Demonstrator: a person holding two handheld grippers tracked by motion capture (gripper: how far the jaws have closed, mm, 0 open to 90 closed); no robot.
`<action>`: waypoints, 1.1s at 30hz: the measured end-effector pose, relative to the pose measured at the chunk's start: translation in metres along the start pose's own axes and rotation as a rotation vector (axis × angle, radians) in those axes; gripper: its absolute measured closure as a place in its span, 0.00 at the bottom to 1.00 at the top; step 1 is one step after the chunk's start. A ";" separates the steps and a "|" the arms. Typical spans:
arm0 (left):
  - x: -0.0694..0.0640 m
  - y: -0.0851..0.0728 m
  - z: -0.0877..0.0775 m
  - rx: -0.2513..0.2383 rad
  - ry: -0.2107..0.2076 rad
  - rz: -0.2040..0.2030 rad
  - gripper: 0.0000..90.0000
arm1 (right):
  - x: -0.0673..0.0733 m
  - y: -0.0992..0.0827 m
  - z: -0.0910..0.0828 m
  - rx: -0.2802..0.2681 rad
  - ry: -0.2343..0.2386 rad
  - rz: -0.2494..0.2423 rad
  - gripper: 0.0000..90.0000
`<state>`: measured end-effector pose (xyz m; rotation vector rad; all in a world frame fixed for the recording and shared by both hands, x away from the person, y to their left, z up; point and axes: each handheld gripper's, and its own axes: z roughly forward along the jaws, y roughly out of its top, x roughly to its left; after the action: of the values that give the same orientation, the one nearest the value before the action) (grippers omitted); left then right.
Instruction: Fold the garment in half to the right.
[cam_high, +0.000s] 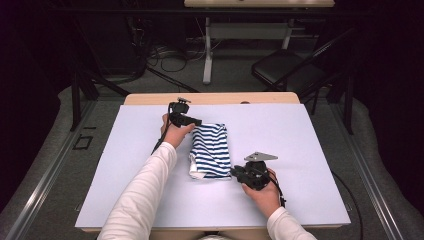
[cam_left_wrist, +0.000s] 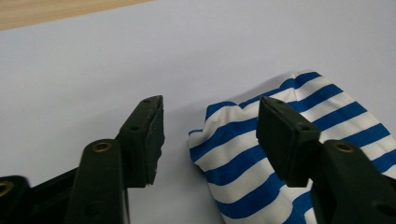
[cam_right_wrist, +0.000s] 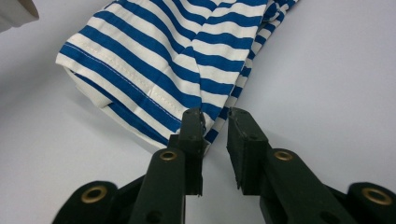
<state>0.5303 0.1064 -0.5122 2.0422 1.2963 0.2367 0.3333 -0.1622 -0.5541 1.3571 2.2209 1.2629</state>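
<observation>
Both claws, left (cam_high: 197, 121) and right (cam_high: 233, 173), flank the striped cloth (cam_high: 211, 150), parted.

White long sleeves (cam_high: 145, 192) on both arms, cuffs snug at the wrists. Left tool (cam_high: 192, 121) all black, a thin black cable trailing from it. Right tool (cam_high: 236, 172) black too, topped by a grey three-cornered plate (cam_high: 260, 156). Up close: brass-ringed screw holes (cam_right_wrist: 168, 155) along matte black jaws.

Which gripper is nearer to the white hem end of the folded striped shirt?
Right. The right gripper is beside the white hem end of the striped shirt; the left gripper is at the opposite far end.
</observation>
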 end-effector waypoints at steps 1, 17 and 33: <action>0.000 0.000 -0.001 -0.005 -0.001 -0.009 0.43 | 0.000 0.000 -0.001 -0.001 0.000 -0.002 0.81; 0.003 -0.001 -0.008 -0.016 -0.012 -0.038 0.13 | 0.005 0.000 0.004 -0.049 -0.029 -0.113 0.47; 0.003 -0.006 -0.021 -0.039 -0.030 -0.043 0.01 | 0.007 0.005 0.004 -0.046 -0.058 -0.111 0.05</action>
<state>0.5173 0.1199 -0.5013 1.9755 1.3055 0.2092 0.3347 -0.1537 -0.5508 1.2197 2.1822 1.2126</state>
